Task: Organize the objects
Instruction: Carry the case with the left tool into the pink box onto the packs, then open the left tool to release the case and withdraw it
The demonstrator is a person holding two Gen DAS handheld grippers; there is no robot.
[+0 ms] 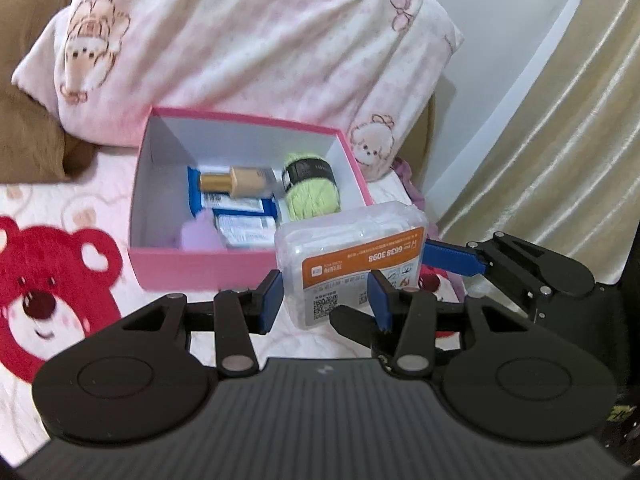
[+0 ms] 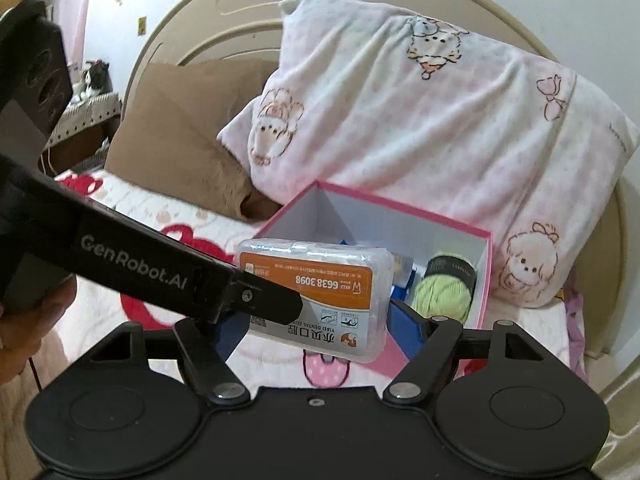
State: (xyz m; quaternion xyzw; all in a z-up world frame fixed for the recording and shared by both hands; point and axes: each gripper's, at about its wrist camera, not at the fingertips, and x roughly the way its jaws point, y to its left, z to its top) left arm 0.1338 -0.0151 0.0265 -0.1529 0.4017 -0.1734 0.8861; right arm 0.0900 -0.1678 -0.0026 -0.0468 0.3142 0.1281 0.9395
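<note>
from the left wrist: gripping a clear plastic case [image 1: 352, 248] in the left claw [image 1: 324, 300], jaws drawn narrow, blue pads pressed on its two sides, up in the air just in front of the pink box [image 1: 200, 268]. already in the box: a bottle [image 1: 236, 179], a ball of green yarn [image 1: 312, 196], blue packets [image 1: 240, 204] and something purple, too blurred to name. judging by that, well along with the tidying. left to do: carrying the case over the near wall and setting it down in the free white corner. whether more waits out of view, cannot tell. underneath, a blanket [image 1: 48, 288] with a red bear. right behind the box a pink pillow [image 1: 260, 40], to the left a brown cushion [image 1: 24, 140], to the right a cream curtain [image 1: 560, 120].

from the right wrist: same case between the pads of the right claw [image 2: 318, 332], jaws wide, pads just beside its ends. pressing or not, cannot tell, with one side hidden behind the left claw's black arm. case hanging near the box's front corner, not yet over the opening. beyond, a rounded beige headboard [image 2: 192, 40], a pale wall, and far left a small table with a plush toy [image 2: 94, 78]. at the left edge, part of a hand [image 2: 24, 320].
</note>
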